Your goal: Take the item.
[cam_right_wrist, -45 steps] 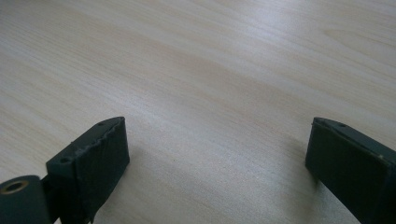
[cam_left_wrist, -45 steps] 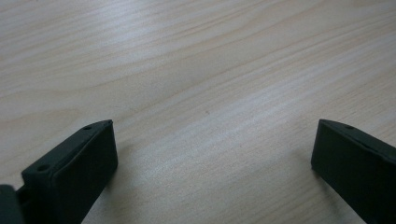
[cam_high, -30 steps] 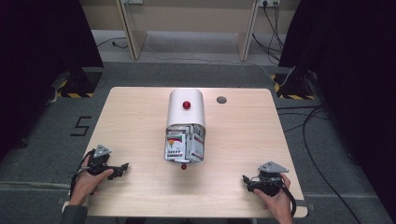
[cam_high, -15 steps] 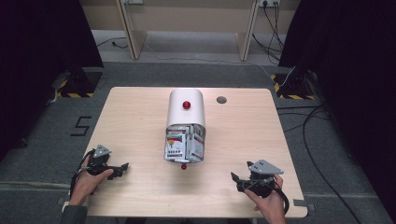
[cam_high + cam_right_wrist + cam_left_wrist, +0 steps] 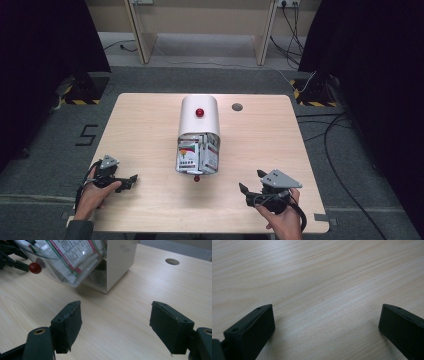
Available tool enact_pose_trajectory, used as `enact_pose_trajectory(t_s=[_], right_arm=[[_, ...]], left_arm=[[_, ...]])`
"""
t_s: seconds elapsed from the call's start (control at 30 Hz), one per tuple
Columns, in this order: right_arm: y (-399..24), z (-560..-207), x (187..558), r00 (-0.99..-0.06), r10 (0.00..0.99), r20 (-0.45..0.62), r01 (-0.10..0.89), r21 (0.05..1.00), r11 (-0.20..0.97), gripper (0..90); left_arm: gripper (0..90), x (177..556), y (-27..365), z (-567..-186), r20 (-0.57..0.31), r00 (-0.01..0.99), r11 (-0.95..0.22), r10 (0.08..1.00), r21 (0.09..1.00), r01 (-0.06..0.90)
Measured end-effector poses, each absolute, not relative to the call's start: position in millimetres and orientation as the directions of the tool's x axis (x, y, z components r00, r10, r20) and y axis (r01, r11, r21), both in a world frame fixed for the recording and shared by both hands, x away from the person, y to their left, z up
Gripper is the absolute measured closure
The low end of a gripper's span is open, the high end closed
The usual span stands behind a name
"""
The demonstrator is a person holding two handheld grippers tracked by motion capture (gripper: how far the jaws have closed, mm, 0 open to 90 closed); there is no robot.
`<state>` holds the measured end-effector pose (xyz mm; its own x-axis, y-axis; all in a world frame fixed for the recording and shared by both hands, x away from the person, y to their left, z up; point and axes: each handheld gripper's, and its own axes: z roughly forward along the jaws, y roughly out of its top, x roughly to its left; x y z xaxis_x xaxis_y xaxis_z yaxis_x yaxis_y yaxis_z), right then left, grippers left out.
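On the pale wood-grain desk point(image 5: 150, 125), the left gripper point(image 5: 131, 180) rests low near the front-left corner in the person's left hand point(image 5: 92, 192). Its black fingers point(image 5: 252, 332) are spread wide with nothing but bare wood between them, and they point across the desk toward the middle. Right of it, in the middle of the desk, lies the white round-topped box with a red knob point(image 5: 199, 117); its long axis runs from the far edge toward the front edge, and its open end faces the person. Out of that end hangs a clear plastic door with a small red ball handle point(image 5: 197, 178), tilted forward, and behind it stand packed paper sachets printed in red and green point(image 5: 192, 155). The ball handle is the nearest part of the box to both hands and sits roughly midway between them, a little closer to the left gripper's tips. Farther right, near the front-right corner, the right gripper point(image 5: 252, 187) is held off the desk in the right hand point(image 5: 282, 222). Its fingers point(image 5: 67, 325) are spread, have just been closing a little, and hold nothing. In the right gripper view they aim at the box's near corner, with the door and ball handle up and to the left of them. Reaching the handle would likely take a swing leftward toward the box mouth. A round grey hole point(image 5: 237, 106) lies beyond the box, toward the far edge.
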<state>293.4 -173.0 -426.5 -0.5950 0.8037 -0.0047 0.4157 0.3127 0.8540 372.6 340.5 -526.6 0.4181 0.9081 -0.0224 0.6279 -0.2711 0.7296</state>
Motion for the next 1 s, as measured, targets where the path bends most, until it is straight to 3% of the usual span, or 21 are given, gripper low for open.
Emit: enact_pose_trajectory(t_s=[1.0], right_arm=[[-134.2,-388.3,295.1,-0.67,0.742,-0.018,0.326,0.891,0.315,26.3]], left_arm=[[0.0,372.6,340.5,-526.5,-0.022,0.418,-0.271,0.908,0.729,0.628]])
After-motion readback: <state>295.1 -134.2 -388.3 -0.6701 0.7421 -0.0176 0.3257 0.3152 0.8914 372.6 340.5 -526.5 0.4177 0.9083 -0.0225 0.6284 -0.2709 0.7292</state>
